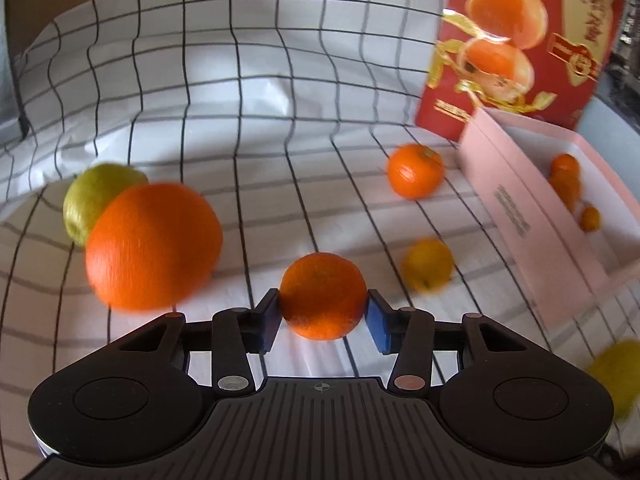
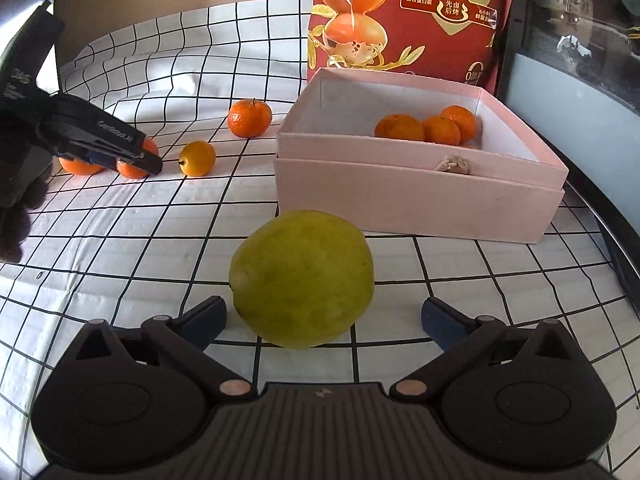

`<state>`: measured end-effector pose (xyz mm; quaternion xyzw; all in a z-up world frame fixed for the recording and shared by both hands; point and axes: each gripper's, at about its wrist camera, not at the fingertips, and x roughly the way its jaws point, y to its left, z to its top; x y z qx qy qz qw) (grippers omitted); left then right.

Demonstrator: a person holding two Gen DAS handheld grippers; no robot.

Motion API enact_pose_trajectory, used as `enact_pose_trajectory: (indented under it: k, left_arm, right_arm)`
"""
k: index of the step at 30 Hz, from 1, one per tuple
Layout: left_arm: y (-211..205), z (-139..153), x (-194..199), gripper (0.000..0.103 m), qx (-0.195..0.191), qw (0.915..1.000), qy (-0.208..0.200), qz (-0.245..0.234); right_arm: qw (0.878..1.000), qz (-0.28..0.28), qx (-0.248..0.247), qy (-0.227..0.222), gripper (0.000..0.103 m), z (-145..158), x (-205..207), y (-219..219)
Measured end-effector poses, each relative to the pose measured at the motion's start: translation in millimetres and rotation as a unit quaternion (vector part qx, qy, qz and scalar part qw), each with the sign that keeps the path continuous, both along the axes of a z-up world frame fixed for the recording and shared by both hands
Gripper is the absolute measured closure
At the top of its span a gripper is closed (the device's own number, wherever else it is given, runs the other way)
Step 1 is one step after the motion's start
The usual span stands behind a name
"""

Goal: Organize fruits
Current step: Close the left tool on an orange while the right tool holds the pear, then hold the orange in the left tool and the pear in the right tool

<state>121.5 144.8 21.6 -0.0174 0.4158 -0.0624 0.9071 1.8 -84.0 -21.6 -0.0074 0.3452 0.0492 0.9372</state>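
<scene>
My left gripper point(image 1: 323, 303) is shut on a small tangerine point(image 1: 322, 280), its blue pads point(image 1: 376, 320) pressed to both sides, low over the checked cloth point(image 1: 240, 100). From the right wrist view the same gripper point(image 2: 148, 162) sits at the far left over that tangerine point(image 2: 130, 170). My right gripper point(image 2: 324, 314) is open around a large yellow-green fruit point(image 2: 304, 276) resting on the cloth; neither pad touches it. A pink box point(image 2: 400, 200) behind it holds several tangerines point(image 2: 400, 128).
A big orange point(image 1: 154, 246) and a green fruit point(image 1: 96, 196) lie left of the left gripper. A loose tangerine point(image 2: 250, 118) and a small yellow fruit point(image 2: 197, 159) lie near the box. A red snack bag point(image 2: 400, 12) stands behind it. A gloved hand point(image 2: 16, 200) is at the left edge.
</scene>
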Motion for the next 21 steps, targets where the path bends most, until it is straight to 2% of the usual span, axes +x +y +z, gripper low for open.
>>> enact_pose_trajectory:
  k: [5, 10, 21]
  left_arm:
    - [-2.8, 3.6, -42.6, 0.053, -0.026, 0.9993, 0.022, -0.017]
    - [-9.3, 7.0, -79.3, 0.053, -0.046, 0.9985, 0.029, -0.013]
    - [-16.1, 2.3, -115.7, 0.053, -0.049, 0.9983, 0.034, -0.003]
  right_arm:
    - [1.000, 0.000, 0.000, 0.001, 0.000, 0.2, 0.2, 0.1]
    - [1.000, 0.007, 0.001, 0.005, 0.000, 1.4, 1.0, -1.7]
    - [0.999, 0.023, -0.004, 0.025, 0.000, 4.3, 6.7, -4.6]
